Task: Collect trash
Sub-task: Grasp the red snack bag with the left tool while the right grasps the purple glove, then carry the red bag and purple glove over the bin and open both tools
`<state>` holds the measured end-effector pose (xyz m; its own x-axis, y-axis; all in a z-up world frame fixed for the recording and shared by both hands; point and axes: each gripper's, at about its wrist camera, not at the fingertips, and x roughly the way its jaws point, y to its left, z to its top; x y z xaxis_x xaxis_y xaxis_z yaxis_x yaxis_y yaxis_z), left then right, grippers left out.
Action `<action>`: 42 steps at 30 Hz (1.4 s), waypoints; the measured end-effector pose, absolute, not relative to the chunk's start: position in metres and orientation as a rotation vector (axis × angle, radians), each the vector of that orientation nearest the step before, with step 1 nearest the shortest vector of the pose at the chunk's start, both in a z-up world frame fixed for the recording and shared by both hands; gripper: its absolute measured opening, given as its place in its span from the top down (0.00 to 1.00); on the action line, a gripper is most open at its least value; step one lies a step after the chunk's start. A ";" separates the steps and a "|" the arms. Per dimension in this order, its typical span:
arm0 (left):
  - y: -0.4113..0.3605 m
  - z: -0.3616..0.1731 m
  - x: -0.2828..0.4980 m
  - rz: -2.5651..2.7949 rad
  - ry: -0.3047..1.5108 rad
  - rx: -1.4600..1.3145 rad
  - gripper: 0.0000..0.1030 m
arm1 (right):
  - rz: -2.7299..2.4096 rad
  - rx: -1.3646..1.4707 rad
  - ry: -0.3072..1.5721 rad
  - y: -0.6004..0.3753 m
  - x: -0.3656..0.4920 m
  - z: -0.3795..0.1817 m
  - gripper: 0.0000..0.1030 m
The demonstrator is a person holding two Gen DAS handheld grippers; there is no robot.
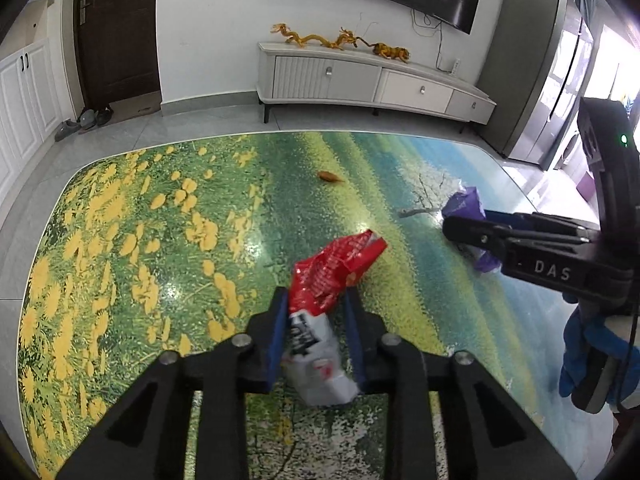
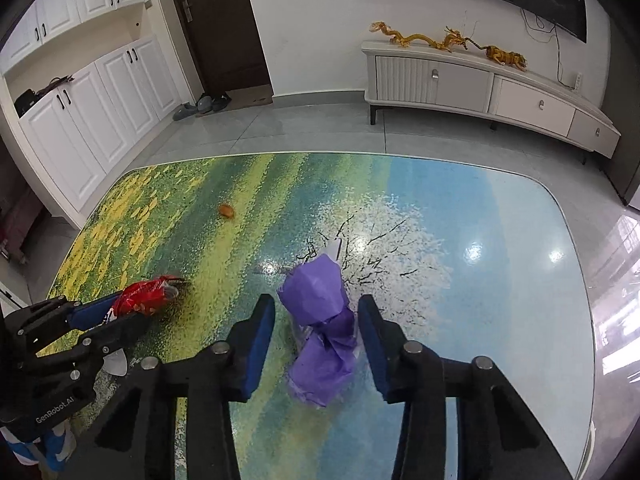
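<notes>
A crumpled red and white snack wrapper (image 1: 326, 280) lies on the painted glass table (image 1: 160, 240). My left gripper (image 1: 316, 300) has its blue pads on both sides of the wrapper and pinches it. It also shows in the right wrist view (image 2: 142, 300). A crumpled purple wrapper (image 2: 320, 320) lies between the fingers of my right gripper (image 2: 316, 308), which is open with a gap on each side. The purple wrapper shows in the left wrist view (image 1: 466, 204) behind the right gripper's fingers (image 1: 500, 236). A small orange scrap (image 1: 330, 177) lies farther back on the table.
The table's far edge (image 2: 340, 154) borders grey floor tiles. A white TV cabinet (image 1: 360, 80) with dragon figures stands against the wall. White cupboards (image 2: 80, 120), a dark door (image 2: 224, 20) and shoes (image 2: 200, 106) are at the left.
</notes>
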<state>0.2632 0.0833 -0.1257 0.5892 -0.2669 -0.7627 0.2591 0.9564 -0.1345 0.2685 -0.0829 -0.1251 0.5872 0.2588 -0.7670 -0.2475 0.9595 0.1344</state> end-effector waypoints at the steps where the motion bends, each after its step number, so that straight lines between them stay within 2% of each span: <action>1: 0.083 -0.126 0.263 -0.307 0.889 -0.010 0.78 | 0.296 0.012 0.892 -0.084 0.267 -0.126 0.70; 16: 0.078 -0.115 0.186 -0.310 0.861 0.009 0.81 | 0.312 0.047 0.824 -0.127 0.167 -0.108 0.70; 27: 0.047 -0.083 0.143 -0.345 0.802 0.061 0.81 | 0.150 0.158 0.761 -0.219 0.091 -0.092 0.70; 34: -0.011 -0.072 0.135 -0.419 0.803 0.132 0.81 | -0.012 0.205 0.771 -0.302 0.049 -0.104 0.70; 42: -0.134 -0.055 0.132 -0.601 0.802 0.219 0.81 | -0.148 0.293 0.827 -0.389 0.028 -0.139 0.70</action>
